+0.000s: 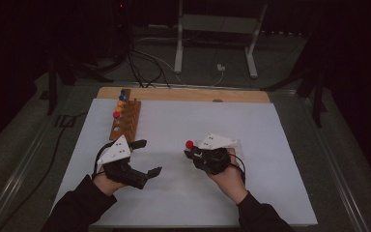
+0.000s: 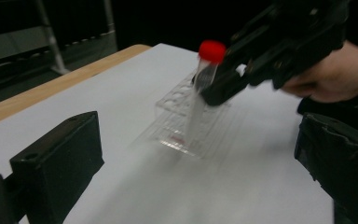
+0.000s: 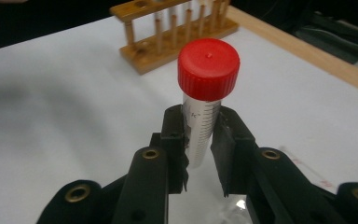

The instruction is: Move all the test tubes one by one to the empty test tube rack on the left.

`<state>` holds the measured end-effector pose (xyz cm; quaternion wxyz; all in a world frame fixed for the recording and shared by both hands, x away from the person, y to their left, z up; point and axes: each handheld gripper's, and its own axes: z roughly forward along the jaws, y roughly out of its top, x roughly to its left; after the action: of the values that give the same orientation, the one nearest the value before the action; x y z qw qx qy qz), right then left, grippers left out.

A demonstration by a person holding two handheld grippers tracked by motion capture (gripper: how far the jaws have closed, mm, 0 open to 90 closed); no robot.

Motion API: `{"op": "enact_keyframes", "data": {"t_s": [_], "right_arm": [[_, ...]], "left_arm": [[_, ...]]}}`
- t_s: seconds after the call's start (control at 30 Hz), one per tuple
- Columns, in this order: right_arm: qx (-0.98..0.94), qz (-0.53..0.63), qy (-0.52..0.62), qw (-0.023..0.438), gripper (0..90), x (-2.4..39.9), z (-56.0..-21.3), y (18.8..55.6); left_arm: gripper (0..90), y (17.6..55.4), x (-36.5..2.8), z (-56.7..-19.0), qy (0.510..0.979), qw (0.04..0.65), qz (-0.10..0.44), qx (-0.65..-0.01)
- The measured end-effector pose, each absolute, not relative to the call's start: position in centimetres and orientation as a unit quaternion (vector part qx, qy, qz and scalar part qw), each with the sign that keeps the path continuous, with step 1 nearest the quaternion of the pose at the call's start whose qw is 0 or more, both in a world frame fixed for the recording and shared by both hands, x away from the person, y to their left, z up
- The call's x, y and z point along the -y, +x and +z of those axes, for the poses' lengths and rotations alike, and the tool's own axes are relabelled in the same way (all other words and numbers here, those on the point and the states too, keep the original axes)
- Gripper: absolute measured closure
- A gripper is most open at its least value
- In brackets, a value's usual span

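Your right gripper (image 3: pixel 199 149) is clamped on a red-capped tube (image 3: pixel 205 116), held above the clear rack (image 2: pixel 186 126), approx. mid-table. Left gripper (image 1: pixel 147 157) is wide open, empty. Wooden rack (image 1: pixel 125 121) has several tubes; transfer looks unfinished.

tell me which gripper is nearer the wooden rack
Left. The left gripper sits just below the wooden rack; the right gripper, shut on the red-capped tube, is farther off at mid-table.

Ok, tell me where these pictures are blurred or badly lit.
High view: dim overall, dark surroundings, the table the one pale area. Left gripper view: the tube and clear rack smeared by motion blur. Right gripper view: tube and red cap sharp, wooden rack behind soft.
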<state>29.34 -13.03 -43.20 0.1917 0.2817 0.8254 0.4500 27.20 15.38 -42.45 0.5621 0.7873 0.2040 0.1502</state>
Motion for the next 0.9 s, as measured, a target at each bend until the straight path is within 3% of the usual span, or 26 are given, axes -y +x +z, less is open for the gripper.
{"op": "enact_keyframes", "data": {"t_s": [0.27,0.5,0.57,0.9], "right_arm": [[-0.839,0.445,0.262,0.172,75.1,11.7,-44.2,28.6],[-0.849,0.440,0.246,0.157,75.1,10.7,-44.9,28.0],[-0.851,0.440,0.242,0.154,75.1,10.5,-45.0,27.8],[-0.854,0.442,0.231,0.147,75.1,10.0,-44.9,27.4]], "left_arm": [[2.3,27.4,-13.8,-41.7,0.789,0.570,0.141,-0.180],[8.8,27.5,-13.1,-41.6,0.796,0.568,0.132,-0.165],[18.2,27.5,-13.0,-41.7,0.795,0.570,0.129,-0.161],[47.0,28.1,-11.6,-42.4,0.811,0.549,0.136,-0.148]]}}
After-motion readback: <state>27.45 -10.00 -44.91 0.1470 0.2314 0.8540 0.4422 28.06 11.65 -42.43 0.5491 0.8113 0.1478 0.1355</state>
